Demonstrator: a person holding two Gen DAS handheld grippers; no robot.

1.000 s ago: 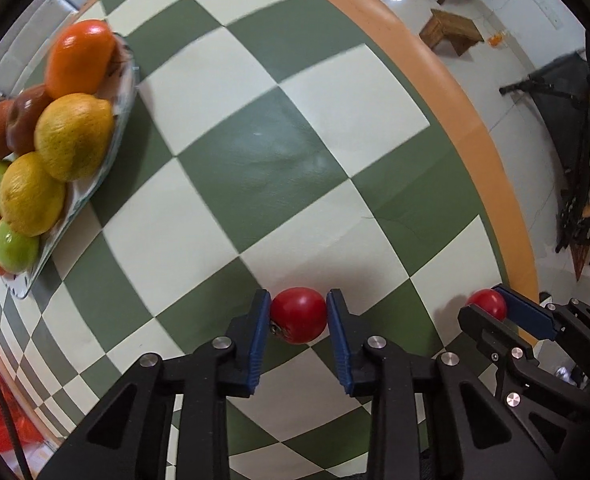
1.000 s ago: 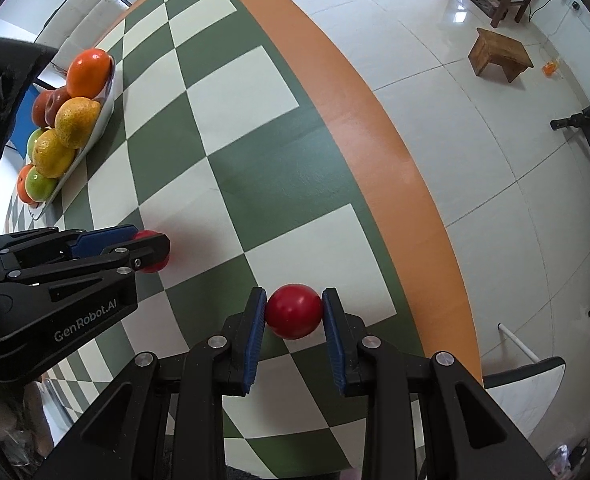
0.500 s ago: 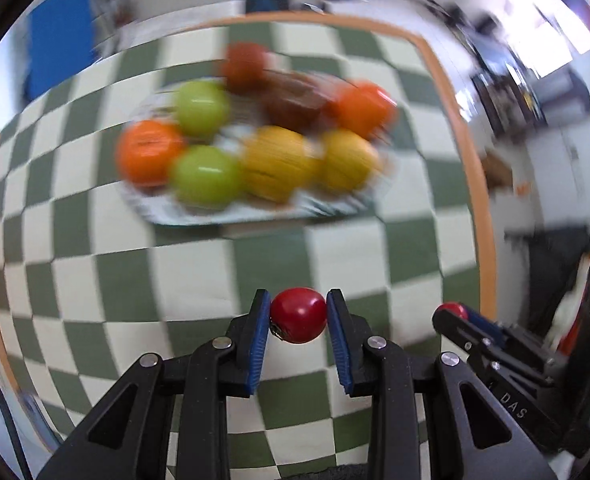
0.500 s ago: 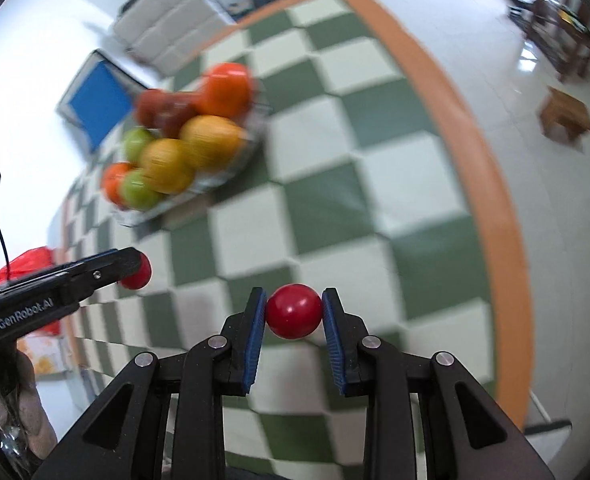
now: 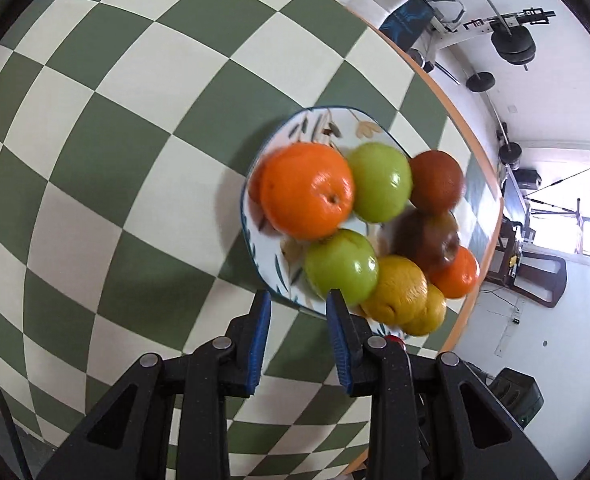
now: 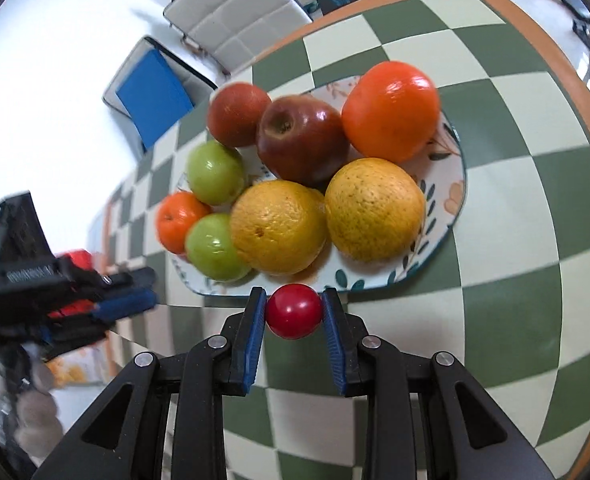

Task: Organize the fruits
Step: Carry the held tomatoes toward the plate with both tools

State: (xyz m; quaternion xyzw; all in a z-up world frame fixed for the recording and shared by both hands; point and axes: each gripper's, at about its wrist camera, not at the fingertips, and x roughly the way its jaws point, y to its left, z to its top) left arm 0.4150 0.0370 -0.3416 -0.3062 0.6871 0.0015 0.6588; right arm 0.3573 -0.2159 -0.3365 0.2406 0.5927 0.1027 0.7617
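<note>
A flowered plate (image 5: pixel 319 120) holds oranges (image 5: pixel 307 190), green apples (image 5: pixel 341 268) and dark red apples (image 5: pixel 427 236), piled close. My left gripper (image 5: pixel 299 300) hangs over the plate's near rim beside a green apple, its jaws apart with nothing between them. A bit of small red fruit (image 5: pixel 393 339) peeks out behind its right finger; I cannot tell what it rests on. My right gripper (image 6: pixel 293 300) is shut on a small round red fruit (image 6: pixel 293 312), just short of the plate's rim (image 6: pixel 451 200) in front of two yellow oranges (image 6: pixel 279 228). The left gripper (image 6: pixel 151 292) shows blurred at that view's left.
The checked green and white table has an orange border (image 6: pixel 567 52), and the plate lies close to that edge (image 5: pixel 475 160). A padded chair (image 6: pixel 235 12) and a blue seat (image 6: pixel 151 92) stand past it. Exercise gear (image 5: pixel 511 40) stands on the floor.
Both grippers have swept across the table to the fruit plate, and the left view has rolled. The red fruit held between the left jaws earlier is no longer between them.
</note>
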